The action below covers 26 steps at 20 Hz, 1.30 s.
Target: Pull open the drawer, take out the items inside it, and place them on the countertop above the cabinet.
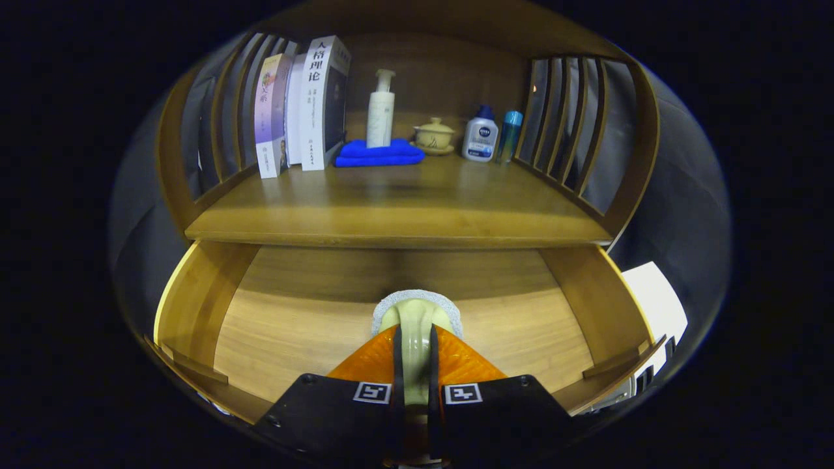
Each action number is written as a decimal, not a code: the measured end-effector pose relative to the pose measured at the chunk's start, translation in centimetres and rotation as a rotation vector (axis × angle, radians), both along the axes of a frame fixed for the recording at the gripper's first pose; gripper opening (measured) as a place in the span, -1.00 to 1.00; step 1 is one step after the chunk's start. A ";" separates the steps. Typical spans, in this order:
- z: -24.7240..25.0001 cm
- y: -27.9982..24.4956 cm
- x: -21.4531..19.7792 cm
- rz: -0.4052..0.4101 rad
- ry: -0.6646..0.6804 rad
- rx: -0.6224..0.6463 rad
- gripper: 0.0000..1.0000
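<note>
Now the gripper has its 2 fingers nearly closed on a pale item with a grey, rough edge, maybe a sponge; both fingers press on its sides. It is held above the floor of the open drawer, standing on its edge. Its long axis runs straight ahead along the fingers and points toward the countertop. That surface lies ahead and higher, so I judge the next move is up and forward.
</note>
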<state>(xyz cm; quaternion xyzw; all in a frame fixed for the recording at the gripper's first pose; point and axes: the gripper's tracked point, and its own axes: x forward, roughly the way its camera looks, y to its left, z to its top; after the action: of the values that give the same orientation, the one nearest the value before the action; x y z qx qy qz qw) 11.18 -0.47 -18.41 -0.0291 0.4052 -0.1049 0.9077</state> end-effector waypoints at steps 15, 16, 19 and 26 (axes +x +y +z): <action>8.5 -0.6 2.0 0.025 -0.236 -0.037 -0.69; 8.8 -0.6 2.5 0.032 -0.244 -0.035 -0.69; 9.8 -0.8 3.9 0.037 -0.264 -0.037 -0.69; 11.3 -1.3 8.6 0.049 -0.293 -0.001 -0.69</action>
<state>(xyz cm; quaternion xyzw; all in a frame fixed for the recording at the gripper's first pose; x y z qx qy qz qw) 19.78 -1.78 -7.07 -0.0240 0.2673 -0.0859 0.9595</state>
